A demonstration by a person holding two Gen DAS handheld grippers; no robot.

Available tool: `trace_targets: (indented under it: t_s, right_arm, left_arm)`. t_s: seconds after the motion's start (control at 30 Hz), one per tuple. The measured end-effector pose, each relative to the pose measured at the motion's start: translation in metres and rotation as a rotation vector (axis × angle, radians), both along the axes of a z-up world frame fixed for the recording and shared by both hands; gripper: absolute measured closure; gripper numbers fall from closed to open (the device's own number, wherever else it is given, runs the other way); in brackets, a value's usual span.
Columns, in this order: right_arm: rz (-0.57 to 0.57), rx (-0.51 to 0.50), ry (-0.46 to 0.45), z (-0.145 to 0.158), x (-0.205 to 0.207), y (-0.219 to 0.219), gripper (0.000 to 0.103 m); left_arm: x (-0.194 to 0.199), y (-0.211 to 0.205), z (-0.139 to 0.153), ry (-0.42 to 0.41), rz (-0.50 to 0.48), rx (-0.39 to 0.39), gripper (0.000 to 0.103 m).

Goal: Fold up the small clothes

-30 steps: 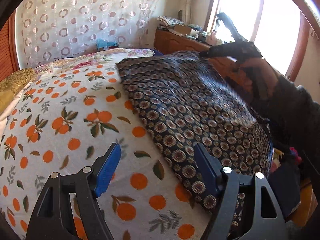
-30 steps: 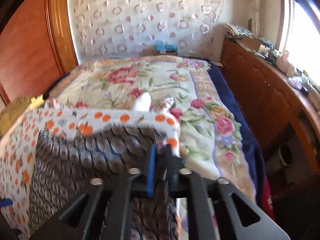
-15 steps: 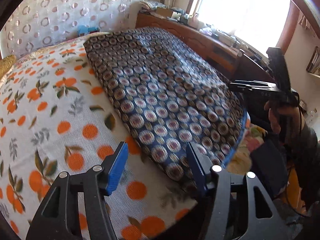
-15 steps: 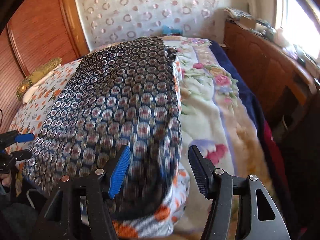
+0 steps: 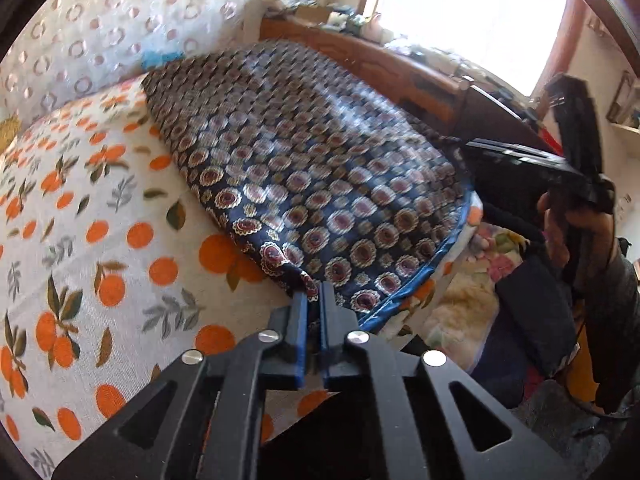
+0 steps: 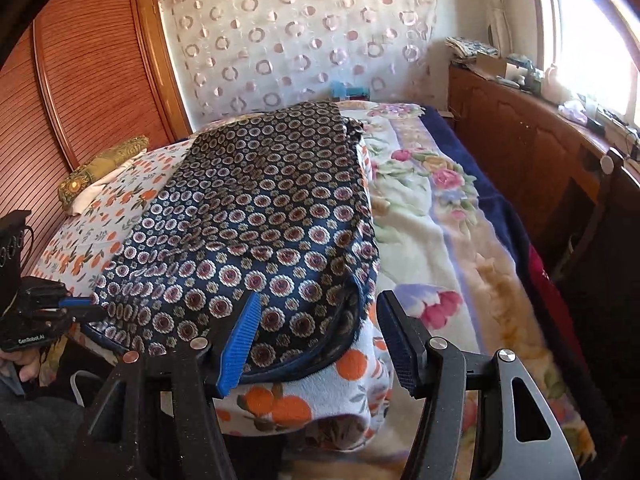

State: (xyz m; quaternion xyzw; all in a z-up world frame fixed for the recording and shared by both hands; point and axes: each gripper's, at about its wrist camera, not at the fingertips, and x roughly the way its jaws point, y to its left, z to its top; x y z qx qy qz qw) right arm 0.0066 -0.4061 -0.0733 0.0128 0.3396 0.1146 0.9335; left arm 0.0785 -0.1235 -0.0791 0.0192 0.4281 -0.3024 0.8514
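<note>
A dark blue cloth with a ring pattern (image 5: pixel 320 168) lies spread over an orange-print sheet (image 5: pixel 100 240) on the bed. My left gripper (image 5: pixel 314 300) is shut on the cloth's near left corner, with a pinch of fabric between its blue pads. In the right wrist view the same cloth (image 6: pixel 260 208) runs away from me. My right gripper (image 6: pixel 320 328) stands open around the cloth's near right corner, and its pads do not press on it. At that view's left edge the left gripper (image 6: pixel 86 307) bites the cloth's hem. A hand holds the right gripper (image 5: pixel 476 150) beside the cloth's right edge.
A floral blanket (image 6: pixel 432 216) covers the bed to the right of the sheet (image 6: pixel 304 396). A wooden cabinet (image 6: pixel 520 148) with clutter runs under the window. A slatted wardrobe (image 6: pixel 92 80) and a gold pillow (image 6: pixel 100 168) are at the left. Dark clothes (image 5: pixel 536 312) lie at the bed's foot.
My left gripper went from wide open to shut on the cloth's near corner. My right gripper let go of the fabric, opened, and pulled back to the near right corner.
</note>
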Motion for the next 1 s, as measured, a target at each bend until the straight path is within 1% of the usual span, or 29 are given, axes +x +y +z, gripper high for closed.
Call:
trace_targets:
  t_s: [0.13, 0.2, 0.27, 0.33, 0.43, 0.57, 0.63, 0.67, 0.73, 0.83, 0.87, 1.0]
  right_arm:
    - [-0.014, 0.030, 0.009, 0.001, -0.001, -0.004, 0.041]
    - [-0.016, 0.045, 0.009, 0.005, -0.002, -0.003, 0.041]
    - [-0.016, 0.051, 0.002, 0.009, -0.007, -0.002, 0.041]
    - [-0.021, 0.045, -0.009, 0.013, -0.010, 0.000, 0.041]
    - [-0.024, 0.023, -0.040, 0.022, -0.017, 0.005, 0.041]
    - [-0.018, -0.002, -0.077, 0.033, -0.028, 0.006, 0.041]
    - [-0.002, -0.011, -0.098, 0.039, -0.035, 0.008, 0.040]
    - [0.009, -0.016, -0.106, 0.041, -0.037, 0.010, 0.038]
    - [0.049, -0.052, -0.130, 0.046, -0.036, 0.020, 0.034]
    - [0.100, -0.120, -0.160, 0.049, -0.029, 0.039, 0.032]
    - [0.122, -0.132, -0.163, 0.048, -0.026, 0.046, 0.032]
    - [0.192, -0.162, -0.124, 0.035, -0.012, 0.068, 0.032]
  left_arm:
    - [0.007, 0.004, 0.032, -0.034, -0.012, -0.089, 0.100]
    - [0.014, 0.003, 0.056, -0.074, -0.016, -0.126, 0.100]
    - [0.022, -0.001, 0.080, -0.126, -0.020, -0.139, 0.100]
    - [0.030, -0.007, 0.096, -0.166, -0.020, -0.138, 0.100]
    - [0.047, -0.013, 0.111, -0.182, -0.018, -0.146, 0.101]
    - [0.071, -0.018, 0.121, -0.190, -0.001, -0.139, 0.101]
    - [0.079, -0.021, 0.120, -0.187, 0.005, -0.136, 0.101]
    - [0.085, -0.023, 0.120, -0.183, 0.008, -0.132, 0.101]
    - [0.092, -0.026, 0.119, -0.178, 0.009, -0.127, 0.101]
    - [0.098, -0.028, 0.117, -0.168, 0.012, -0.126, 0.101]
    - [0.100, -0.028, 0.116, -0.165, 0.013, -0.129, 0.101]
    - [0.103, -0.028, 0.119, -0.159, 0.022, -0.138, 0.101]
